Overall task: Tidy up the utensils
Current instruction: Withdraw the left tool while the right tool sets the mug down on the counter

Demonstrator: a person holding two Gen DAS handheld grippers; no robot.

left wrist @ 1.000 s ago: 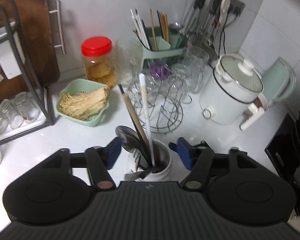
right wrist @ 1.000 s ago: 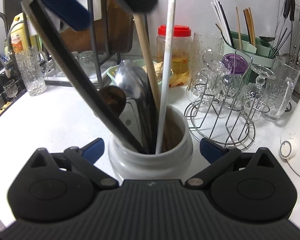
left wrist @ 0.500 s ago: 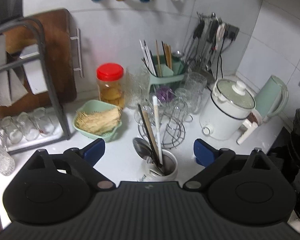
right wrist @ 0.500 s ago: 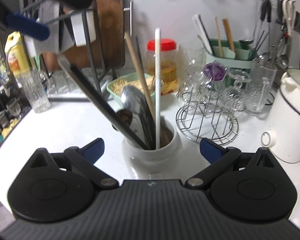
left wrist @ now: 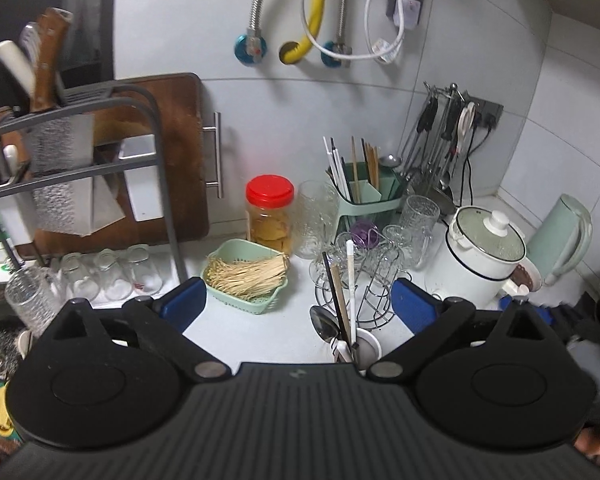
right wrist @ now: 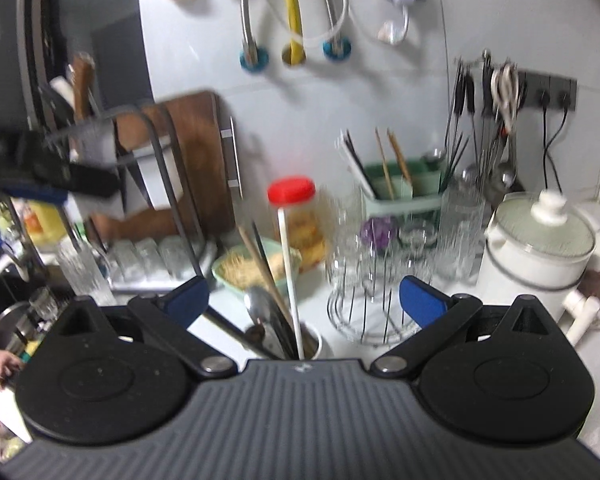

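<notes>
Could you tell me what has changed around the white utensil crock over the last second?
Both tongs pulled up and back from the white utensil crock. The left tongs, opening further, hold nothing; the right tongs were already wide. The crock and its utensils stayed put.

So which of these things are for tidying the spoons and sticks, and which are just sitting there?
For the job:
- white pot holding a spoon and chopsticks
- green utensil caddy with more chopsticks
- both hand-held grippers, left and right, open and empty

Just lying about:
- red-lidded jar
- green basket of toothpicks
- glasses on the wire rack
- white cooker
- cutting board
</notes>
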